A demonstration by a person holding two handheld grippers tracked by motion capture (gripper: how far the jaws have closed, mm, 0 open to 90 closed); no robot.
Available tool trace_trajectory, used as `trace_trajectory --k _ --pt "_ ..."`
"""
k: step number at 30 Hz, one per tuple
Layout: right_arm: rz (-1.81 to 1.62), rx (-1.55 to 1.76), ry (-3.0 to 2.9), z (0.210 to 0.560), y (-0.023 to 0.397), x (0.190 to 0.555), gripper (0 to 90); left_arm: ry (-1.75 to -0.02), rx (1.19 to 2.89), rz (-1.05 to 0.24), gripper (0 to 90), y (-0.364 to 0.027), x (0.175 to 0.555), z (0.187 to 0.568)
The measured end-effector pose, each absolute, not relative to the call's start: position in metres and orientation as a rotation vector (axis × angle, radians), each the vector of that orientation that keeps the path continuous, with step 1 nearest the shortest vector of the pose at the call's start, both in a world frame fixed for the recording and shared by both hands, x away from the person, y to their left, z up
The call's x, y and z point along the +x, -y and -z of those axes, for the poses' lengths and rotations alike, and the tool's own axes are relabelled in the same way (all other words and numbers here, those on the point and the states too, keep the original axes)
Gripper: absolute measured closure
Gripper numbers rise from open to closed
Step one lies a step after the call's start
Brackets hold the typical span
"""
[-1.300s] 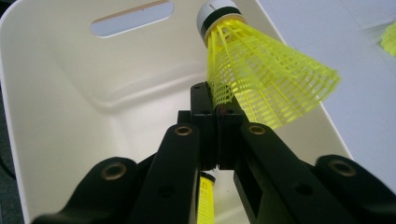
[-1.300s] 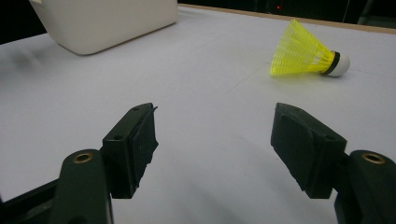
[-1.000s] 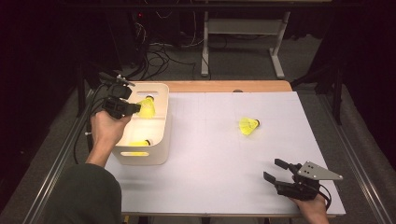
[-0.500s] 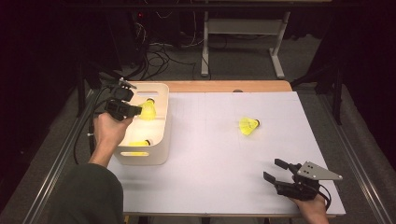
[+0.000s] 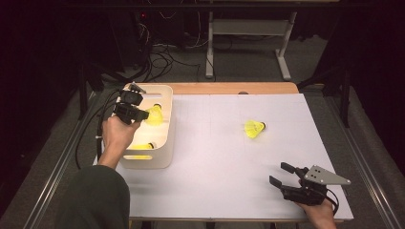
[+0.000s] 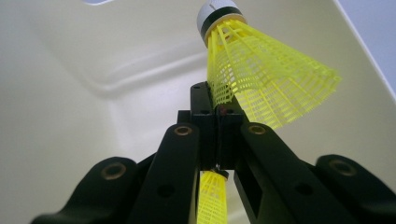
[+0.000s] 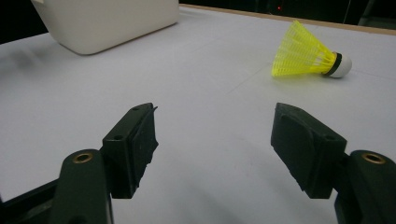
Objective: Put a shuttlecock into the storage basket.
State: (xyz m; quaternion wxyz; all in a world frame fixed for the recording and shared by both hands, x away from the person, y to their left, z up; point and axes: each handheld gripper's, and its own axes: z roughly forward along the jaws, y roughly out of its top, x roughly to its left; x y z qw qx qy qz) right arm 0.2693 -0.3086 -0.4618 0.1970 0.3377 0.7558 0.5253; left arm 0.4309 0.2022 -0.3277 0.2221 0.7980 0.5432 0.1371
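Shuttlecock (image 6: 261, 79) pinched (skirt edge) by left gripper (image 6: 217, 114).

A white sheet (image 5: 215, 162) covered the table, with a strip of bare wooden tabletop (image 5: 229, 88) showing along its far edge. Metal rails (image 5: 57, 164) ran along the left and right sides of the table. Beyond it, on a dark floor, stood the pale metal legs of another table frame (image 5: 284, 52), and a tangle of cables (image 5: 157, 52) lay to their left.
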Motion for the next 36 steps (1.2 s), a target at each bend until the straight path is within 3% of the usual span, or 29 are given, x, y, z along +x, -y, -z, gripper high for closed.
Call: trace_trajectory --k 36 --pt "-1.475 0.946 -2.11 0.462 0.308 0.269 31.8 -1.557 2.159 -0.284 88.3 -0.204 0.458 0.351"
